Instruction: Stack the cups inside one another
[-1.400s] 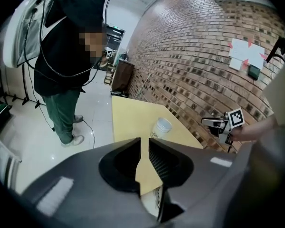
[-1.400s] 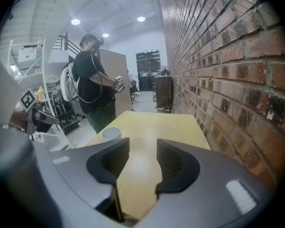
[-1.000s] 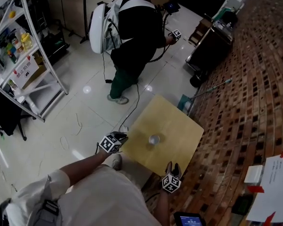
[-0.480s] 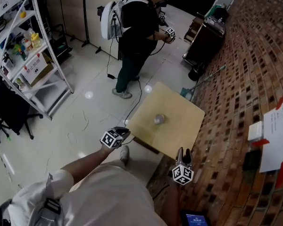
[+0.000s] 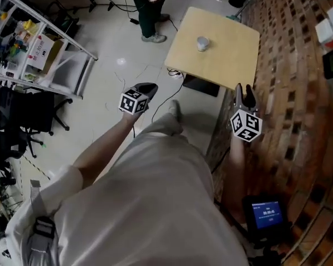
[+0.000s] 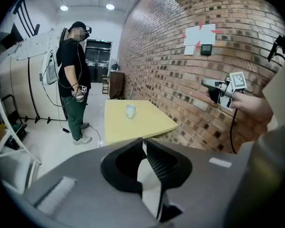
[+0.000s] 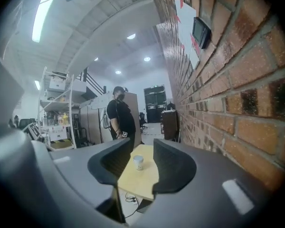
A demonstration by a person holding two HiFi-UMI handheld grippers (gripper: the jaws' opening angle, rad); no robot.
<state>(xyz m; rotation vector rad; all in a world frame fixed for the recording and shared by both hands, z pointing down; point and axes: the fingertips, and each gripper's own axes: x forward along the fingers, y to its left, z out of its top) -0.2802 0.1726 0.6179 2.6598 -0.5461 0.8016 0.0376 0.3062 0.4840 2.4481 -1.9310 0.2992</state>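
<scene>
Left claw (image 5: 146, 88) by my hip: jaws just closing, tips together, nothing between. Right claw (image 5: 244, 91) beside the brick wall (image 5: 299, 93): jaws narrowing slightly but wide apart, empty. Both are clear of the work, probably because the cups (image 5: 202, 43), well ahead mid-surface (image 5: 236, 57), look already nested. Count unclear.

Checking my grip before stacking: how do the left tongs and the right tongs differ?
The left tongs are shut, tips together; the right tongs stand open. The left tongs hang over the floor; the right tongs sit beside the brick wall. Both are empty, have just been closing, and are far from the cup.
</scene>
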